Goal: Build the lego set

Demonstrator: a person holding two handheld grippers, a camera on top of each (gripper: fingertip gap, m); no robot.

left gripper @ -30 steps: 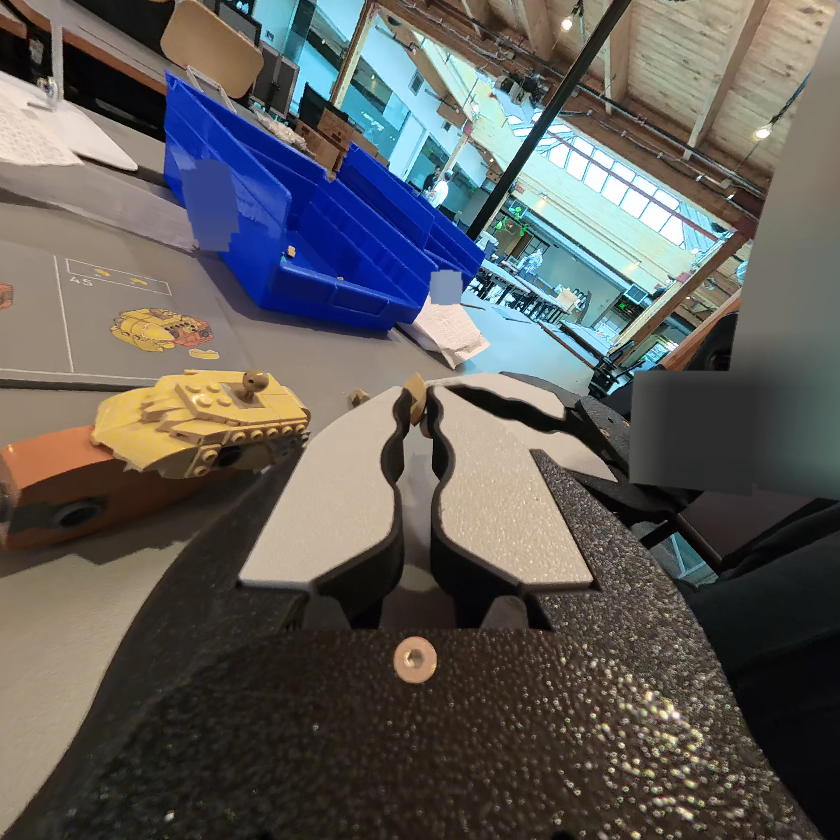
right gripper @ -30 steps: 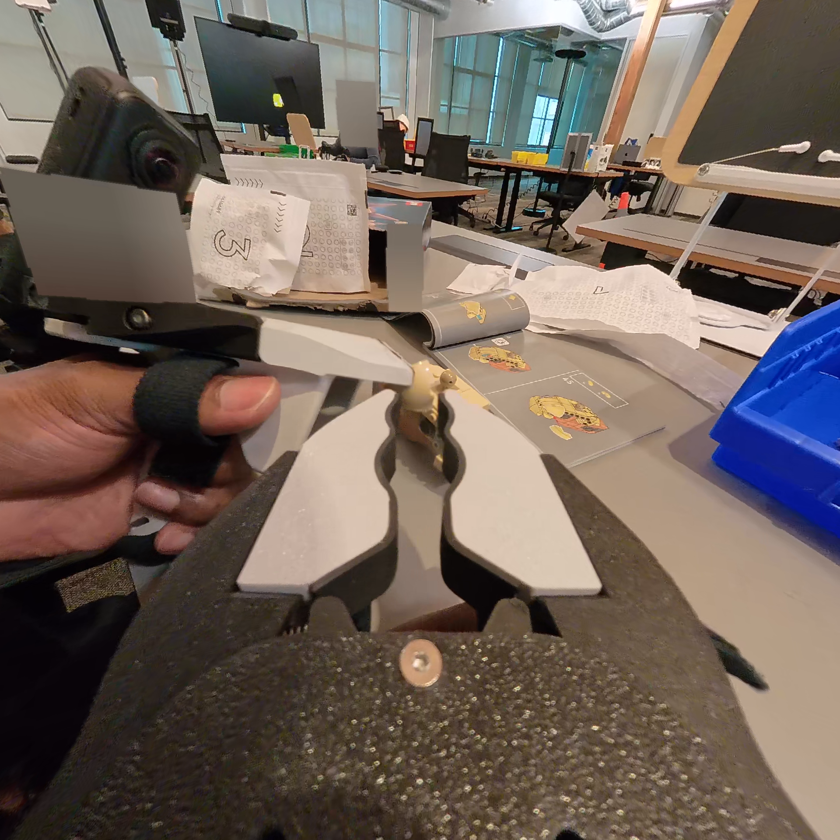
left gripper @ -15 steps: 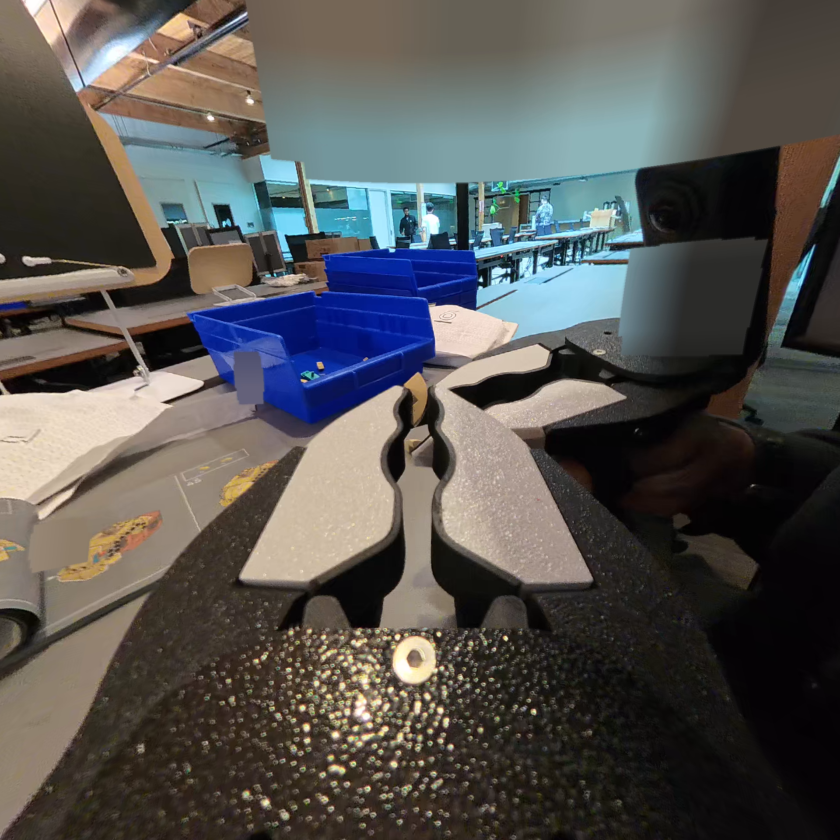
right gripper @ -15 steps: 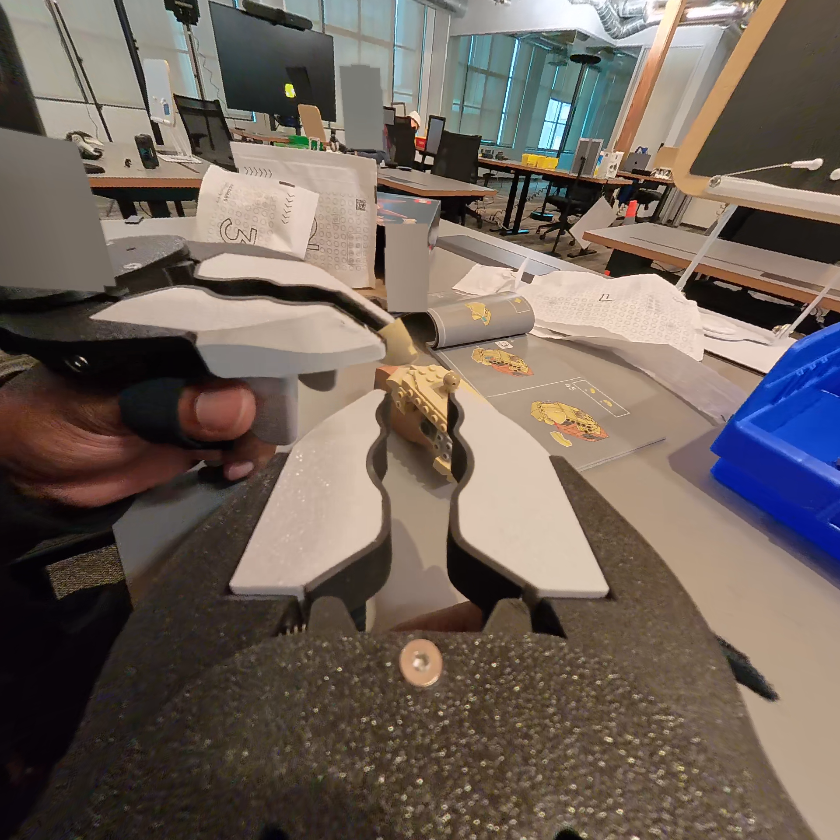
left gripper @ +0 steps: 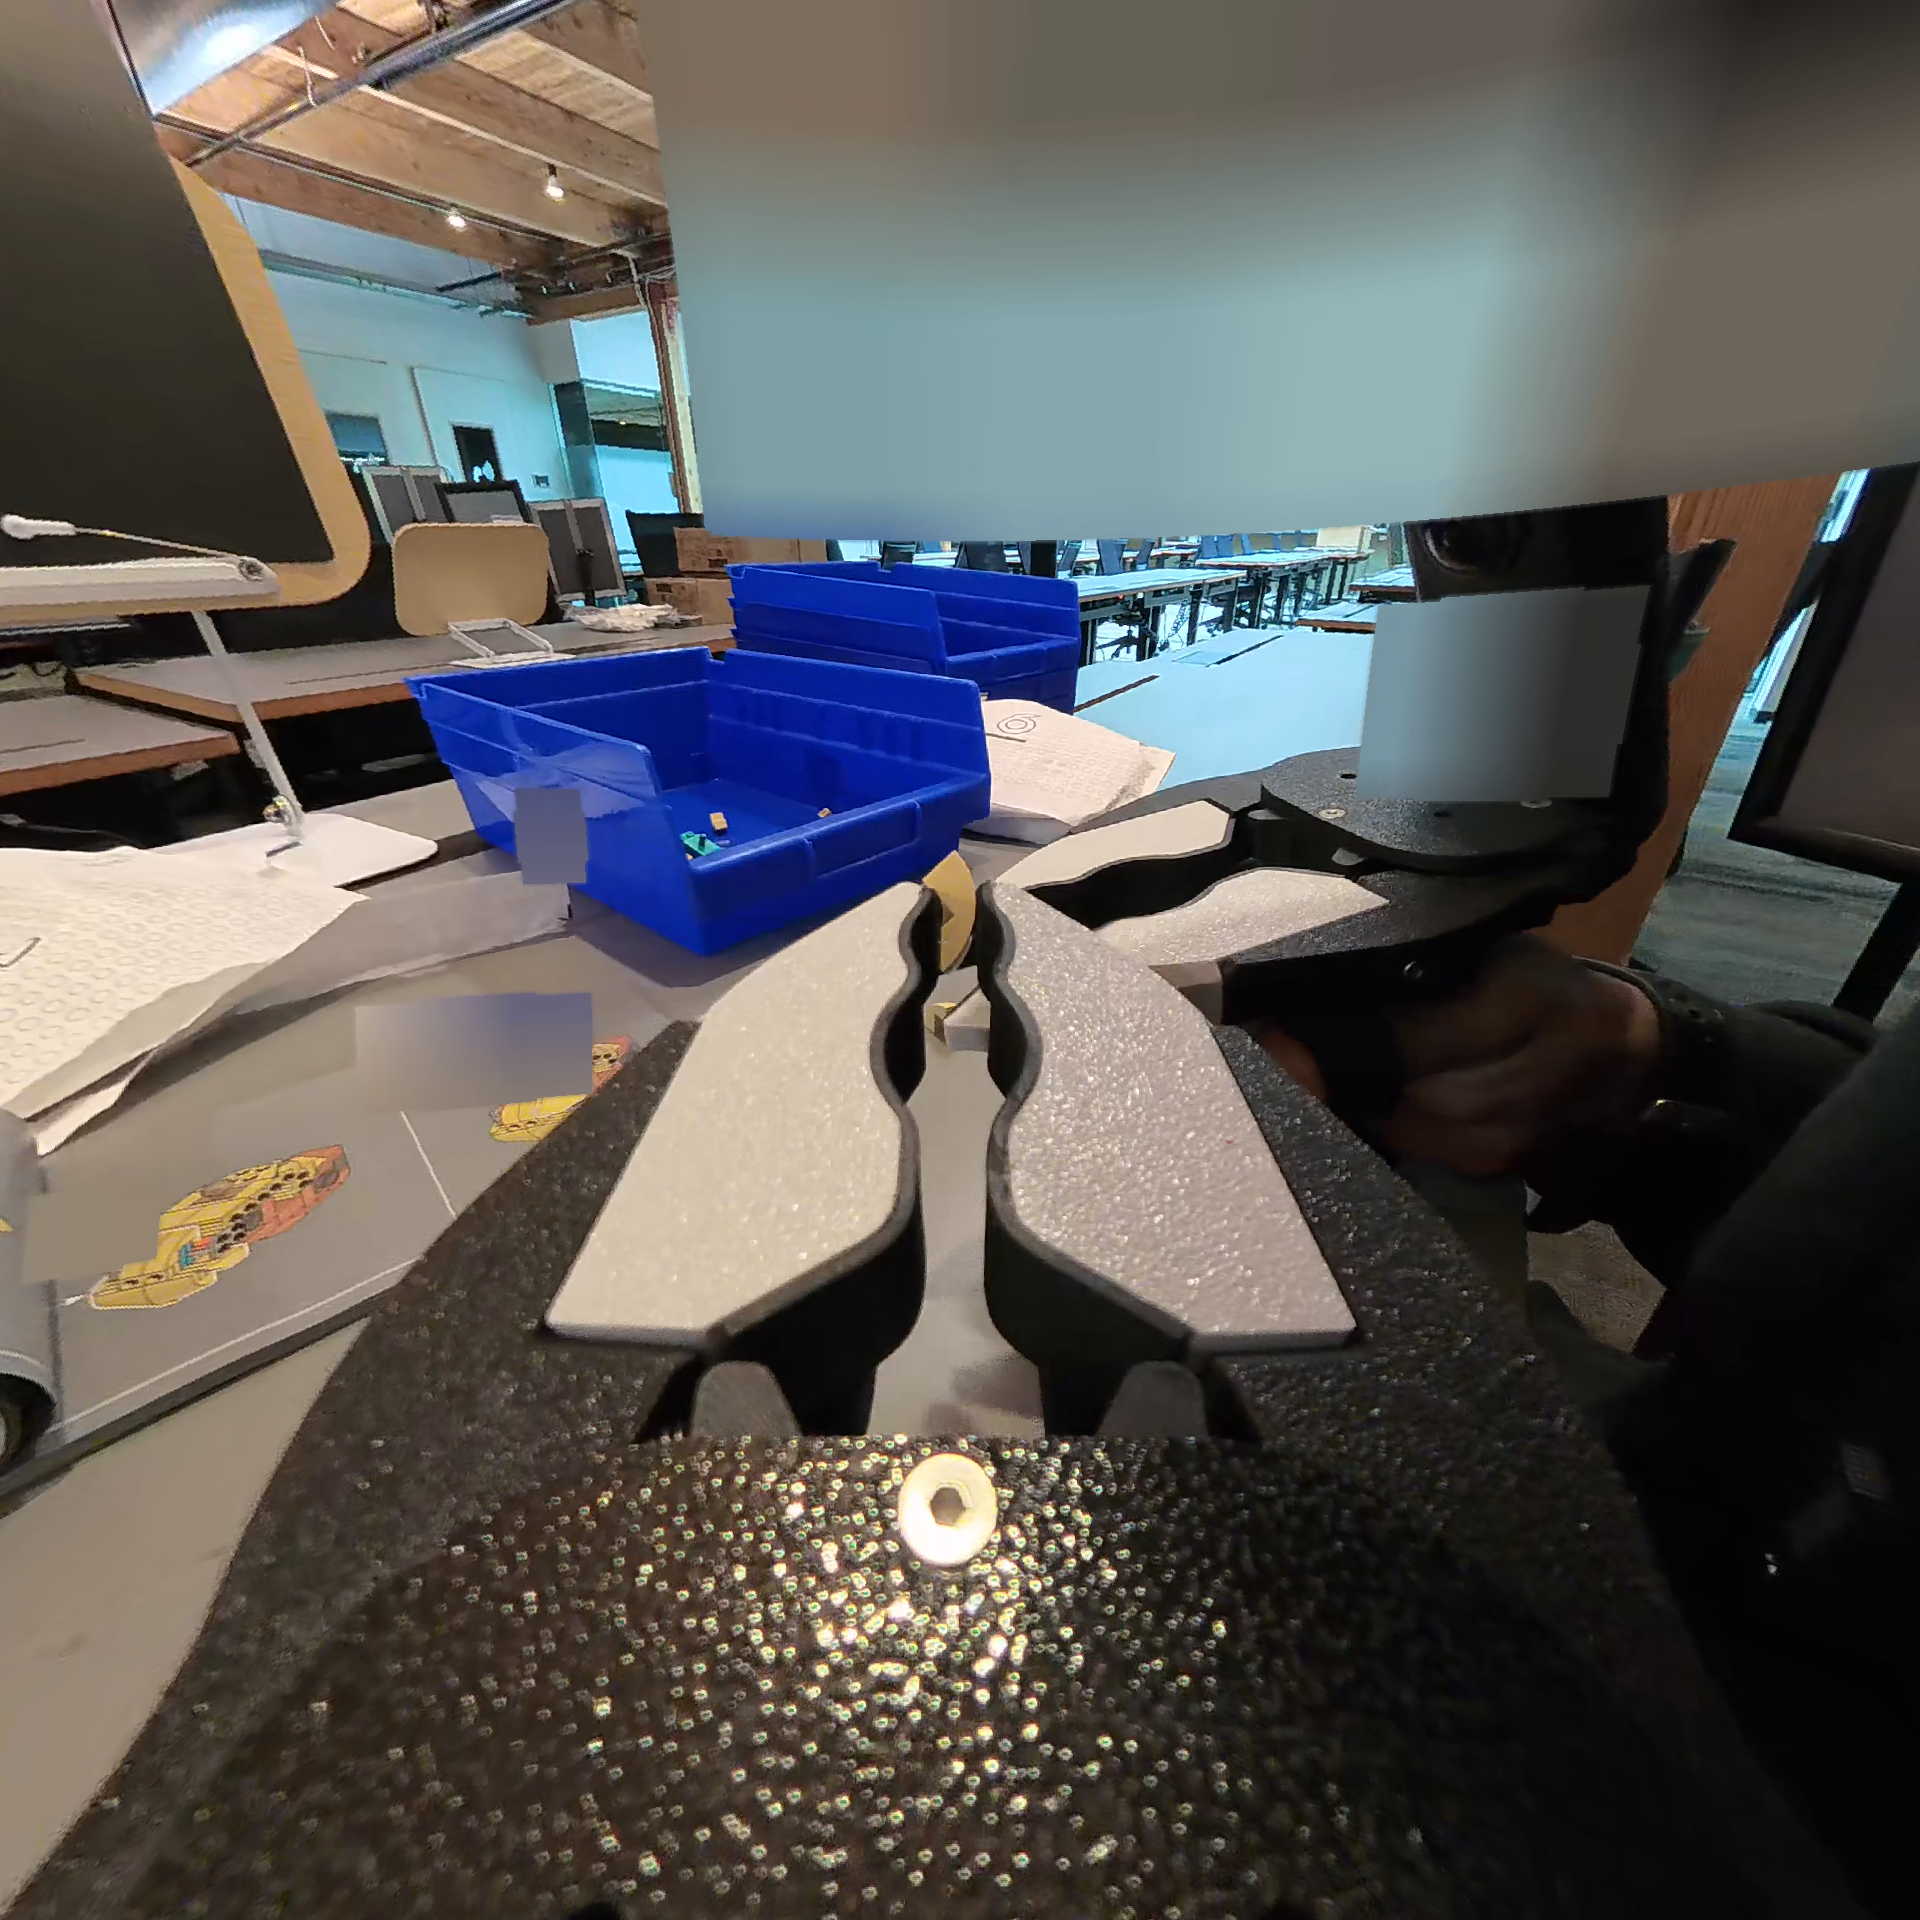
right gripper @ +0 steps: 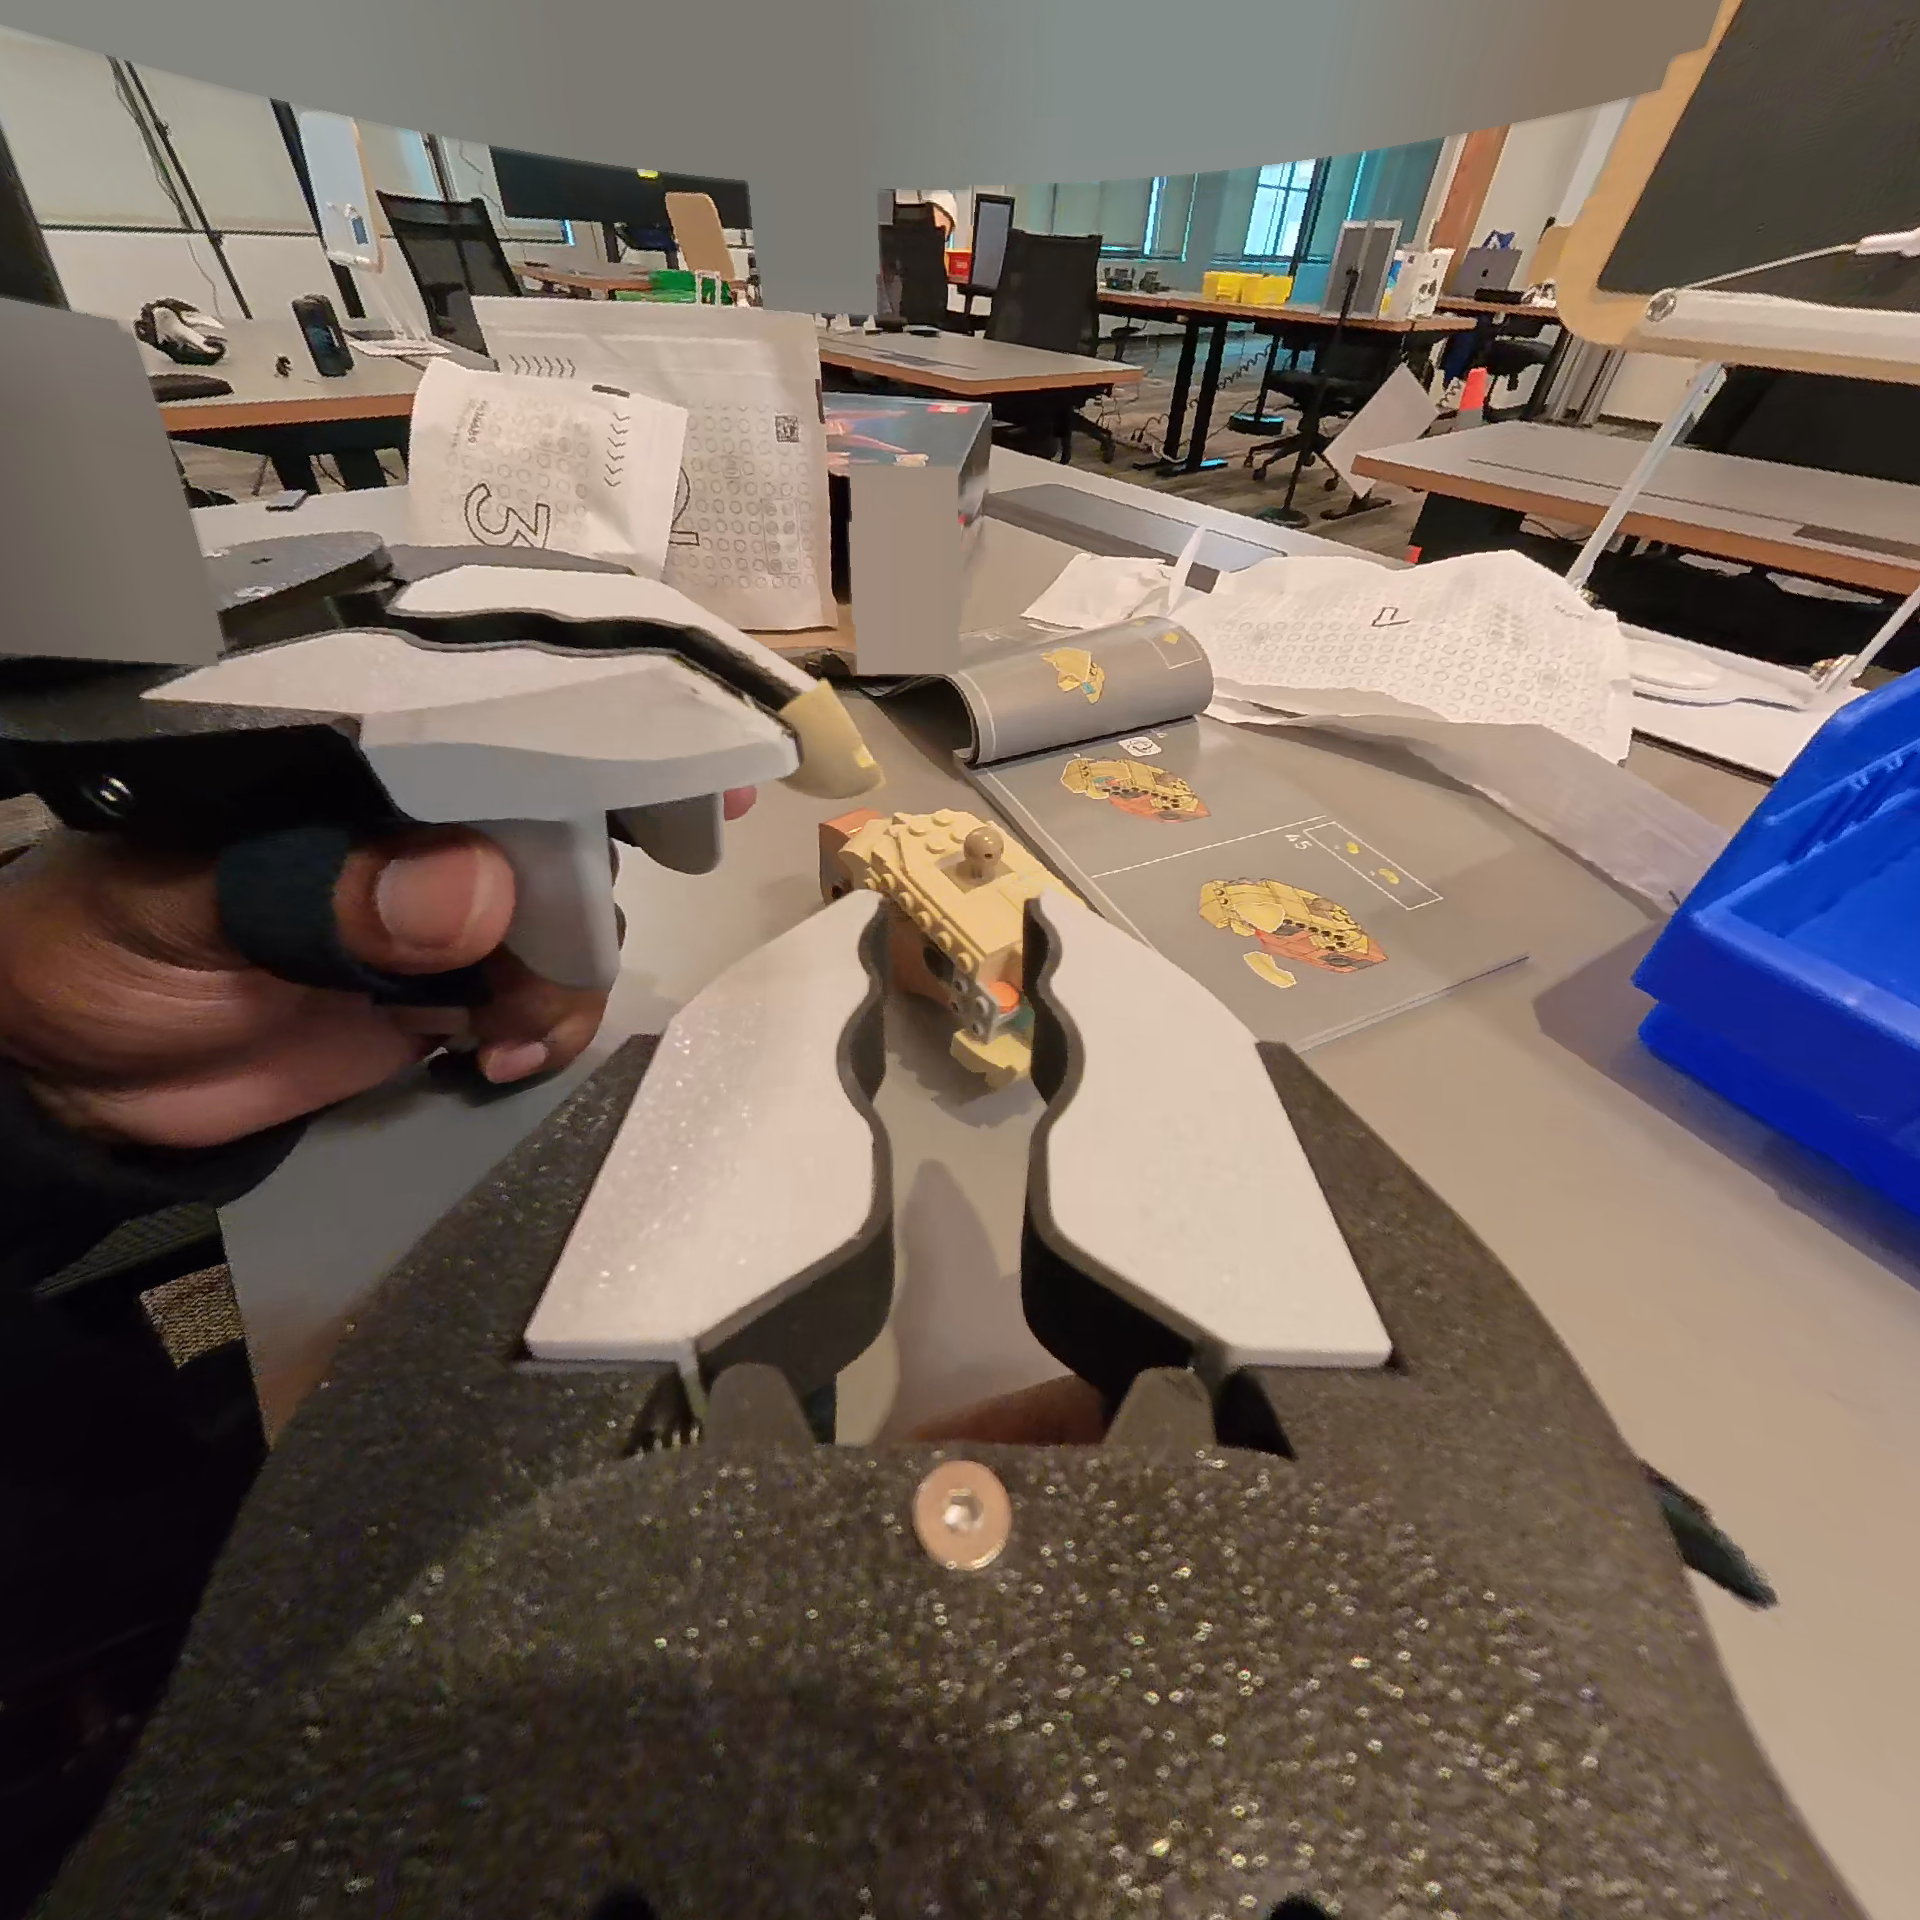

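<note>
Left wrist view first: what did we find in the left gripper [left gripper: 951, 914]?

We found it nearly closed, both pads pinching a small tan piece [left gripper: 951, 899], smooth, thin and curved like a shell, held above and just beside the model [right gripper: 956, 904].

And the right gripper [right gripper: 951, 925]?

We saw it part open around the model. The pads seemed to lie against its sides, and the model sat tilted between them.

What was the model like?

We noted hard, glossy bricks: a studded tan top with a round knob, a brown block beneath, and grey holed parts at the near end.

Around the model?

We saw a matte grey table [right gripper: 1558, 1247] under it, an open booklet [right gripper: 1299, 883] just beyond, and a slick blue bin [left gripper: 727, 790] well beyond that.
</note>
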